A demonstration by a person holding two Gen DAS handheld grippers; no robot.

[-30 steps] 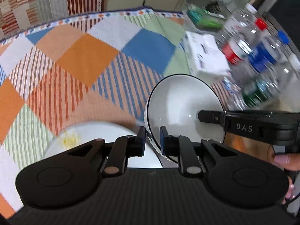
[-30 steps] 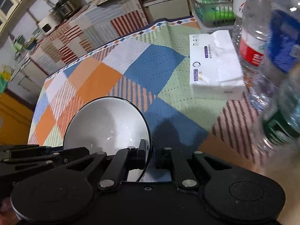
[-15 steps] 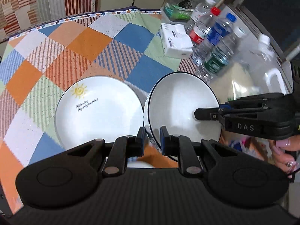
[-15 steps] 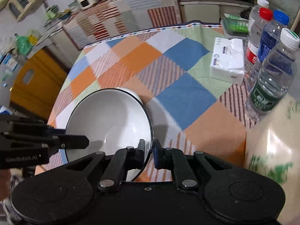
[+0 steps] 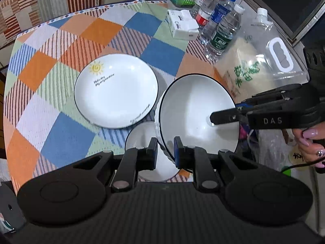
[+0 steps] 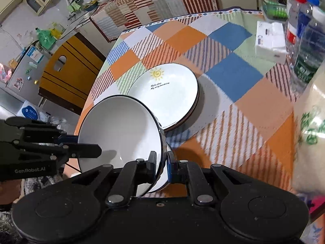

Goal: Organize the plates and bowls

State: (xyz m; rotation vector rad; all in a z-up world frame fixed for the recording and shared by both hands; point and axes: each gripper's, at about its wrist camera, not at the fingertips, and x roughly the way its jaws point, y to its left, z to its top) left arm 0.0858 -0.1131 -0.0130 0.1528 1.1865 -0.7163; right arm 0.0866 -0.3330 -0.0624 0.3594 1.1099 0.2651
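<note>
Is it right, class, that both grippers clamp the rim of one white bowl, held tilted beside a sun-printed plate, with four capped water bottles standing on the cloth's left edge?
Not quite. The bottles stand on the right edge of the cloth, as the left wrist view shows. The rest holds: the left gripper and right gripper clamp the tilted bowl beside the plate.

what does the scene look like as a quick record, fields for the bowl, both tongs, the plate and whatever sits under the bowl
bowl: white, dark rim, tilted, lifted above the table
left tongs: shut on the bowl's near rim
right tongs: shut on the bowl's opposite rim
plate: white with a sun print, flat on the checked cloth, beside the bowl
under the bowl: a second white dish, partly hidden
far right of table: water bottles and a tissue pack
</note>
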